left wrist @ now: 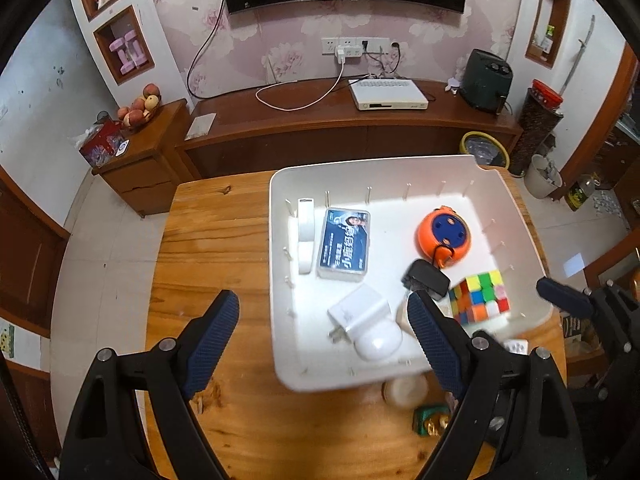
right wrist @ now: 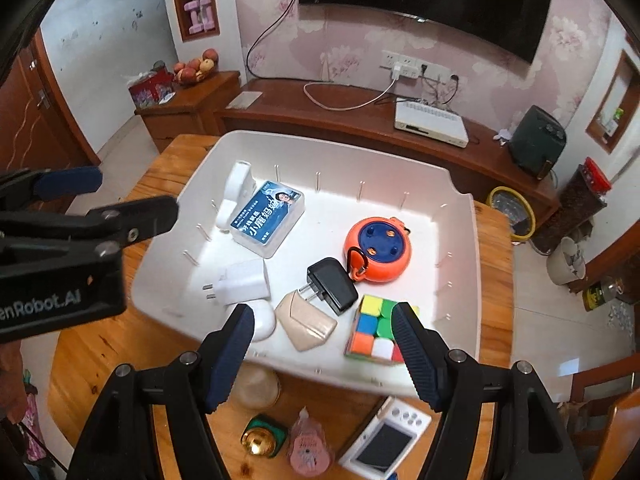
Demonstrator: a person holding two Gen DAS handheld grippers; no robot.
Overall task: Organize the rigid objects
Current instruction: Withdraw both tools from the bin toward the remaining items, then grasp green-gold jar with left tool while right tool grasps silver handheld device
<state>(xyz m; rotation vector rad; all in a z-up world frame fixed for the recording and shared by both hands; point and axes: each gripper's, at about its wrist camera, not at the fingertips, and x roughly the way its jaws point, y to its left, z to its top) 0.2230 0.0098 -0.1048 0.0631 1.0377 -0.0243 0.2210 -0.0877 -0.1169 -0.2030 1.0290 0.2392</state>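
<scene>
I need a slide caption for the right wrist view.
Open right gripper above white bin holding puzzle cube, chargers, orange reel.

Your storage tray [right wrist: 460, 240] sits on the wooden table [right wrist: 168, 160]. In it, you have the card box [right wrist: 270, 218] far left, the round reel [right wrist: 378, 250] right of it, the puzzle cube [right wrist: 376, 330] at the near right, and the plug adapter [right wrist: 332, 286] between the reel and the wall charger [right wrist: 244, 282]. Before the tray lies your handheld console [right wrist: 386, 438].
</scene>
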